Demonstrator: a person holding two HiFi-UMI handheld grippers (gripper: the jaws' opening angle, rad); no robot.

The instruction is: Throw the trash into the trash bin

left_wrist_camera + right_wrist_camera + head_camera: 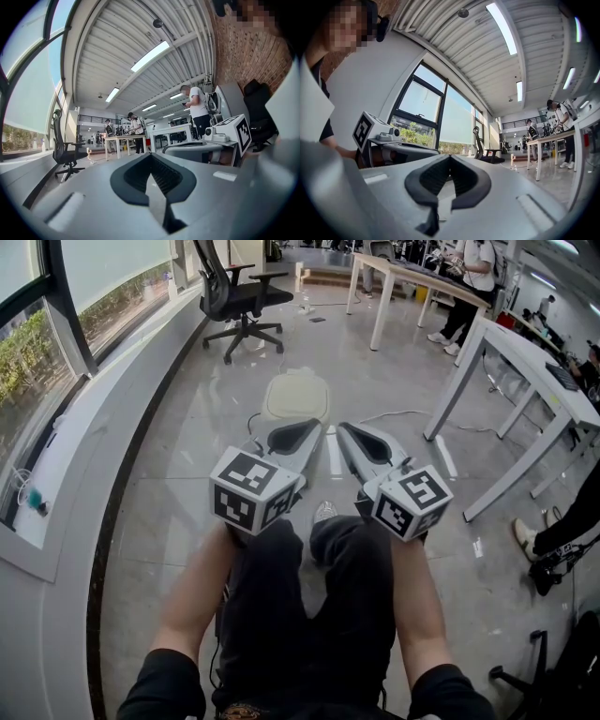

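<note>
A cream-coloured lidded bin (294,395) stands on the grey floor just ahead of both grippers, its lid down. I see no trash in any view. My left gripper (312,425) points level toward the bin, jaws shut with nothing between them; in the left gripper view its dark pads (151,159) meet at the tip. My right gripper (343,428) lies beside it, also shut and empty, and its pads (450,159) touch. Each gripper's marker cube shows in the other's view: the right cube (236,131) and the left cube (365,129).
A black office chair (239,296) stands at the back left. White tables (525,362) line the right side, with people standing at a far table (412,282). A curved window ledge (56,456) runs along the left. A cable (394,415) lies on the floor.
</note>
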